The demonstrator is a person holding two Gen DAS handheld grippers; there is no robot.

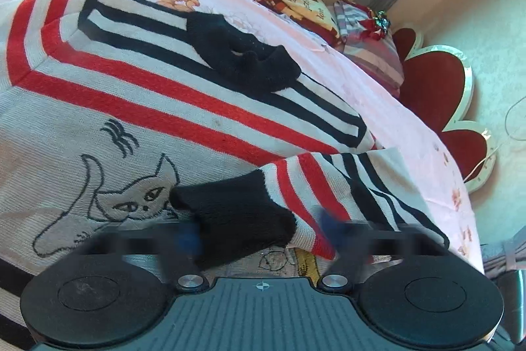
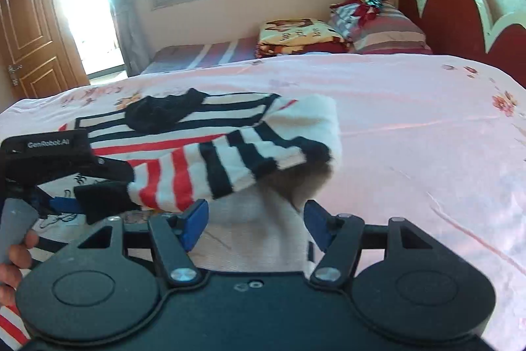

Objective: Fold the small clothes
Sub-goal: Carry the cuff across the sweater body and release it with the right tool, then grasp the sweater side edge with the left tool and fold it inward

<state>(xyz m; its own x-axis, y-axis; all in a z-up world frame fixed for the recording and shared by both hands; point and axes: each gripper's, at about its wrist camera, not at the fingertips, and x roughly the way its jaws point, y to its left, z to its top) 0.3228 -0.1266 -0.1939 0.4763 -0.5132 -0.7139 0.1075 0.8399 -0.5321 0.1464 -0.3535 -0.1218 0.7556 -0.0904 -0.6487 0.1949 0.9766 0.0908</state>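
- The sweater (image 1: pixel 138 107) lies on the pink bedsheet (image 2: pixel 411 120), cat design up, collar (image 1: pixel 243 55) toward the window side.
- One sleeve (image 1: pixel 312 186) is already folded across the sweater's front; its black cuff (image 1: pixel 236 226) rests just beside the cat's face.
- Your left gripper (image 1: pixel 263 239) sits at that cuff. Its fingers are blurred, the cuff lies between them, and I cannot tell whether the pads press on it.
- Your right gripper (image 2: pixel 256 219) hangs just off the sweater's near edge, jaws well apart, nothing held.
- Judgement: first sleeve fold about done. No second sleeve shows on the sweater's other side; the hem-to-collar fold looks undone.
- Beyond the sweater: pillows (image 2: pixel 388 32) by the red headboard (image 2: pixel 460 12).
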